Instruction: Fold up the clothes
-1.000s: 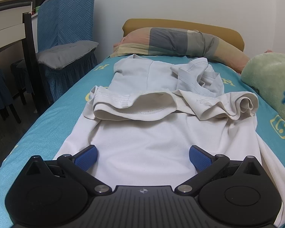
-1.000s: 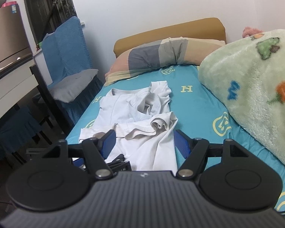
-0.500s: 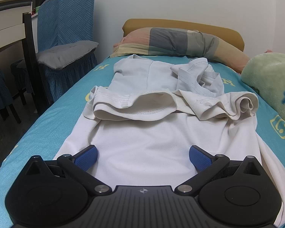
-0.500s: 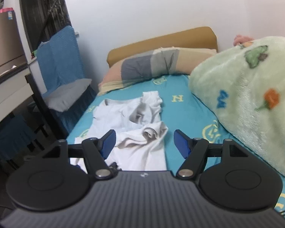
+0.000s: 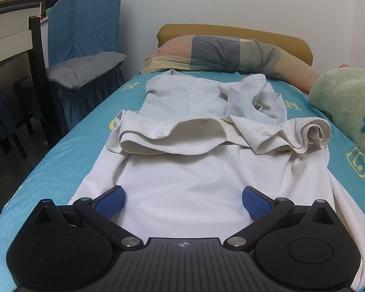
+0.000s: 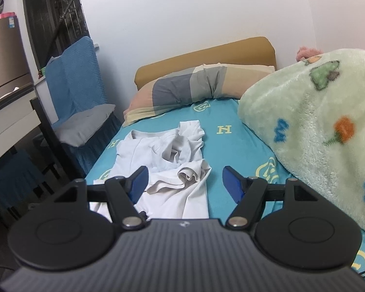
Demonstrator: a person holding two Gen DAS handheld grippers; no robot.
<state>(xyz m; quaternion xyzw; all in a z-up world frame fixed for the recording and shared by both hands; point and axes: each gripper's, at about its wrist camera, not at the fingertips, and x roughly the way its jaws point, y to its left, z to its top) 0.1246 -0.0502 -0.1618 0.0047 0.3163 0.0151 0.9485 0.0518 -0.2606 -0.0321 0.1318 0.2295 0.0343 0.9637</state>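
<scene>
Lying along the turquoise bed sheet are two pale garments: a white shirt close to the camera, and a light grey shirt beyond it, toward the striped pillow. The far end of the white shirt is bunched into thick rolls that overlap the grey shirt, and the grey shirt has a crumpled lump on its right part. The left gripper hovers low over the smooth part of the white shirt with its blue pads wide apart and nothing between them. The right gripper is higher and further back, also spread and empty, pointing past the right edge of the clothes.

The main risk, I think, is that a pinch near the bunched rolls takes both shirts together, because they overlap there. A fold made over these rolls would also lock the wrinkles inside. The fluffy green blanket is near on the right, so a wide swing could catch it
</scene>
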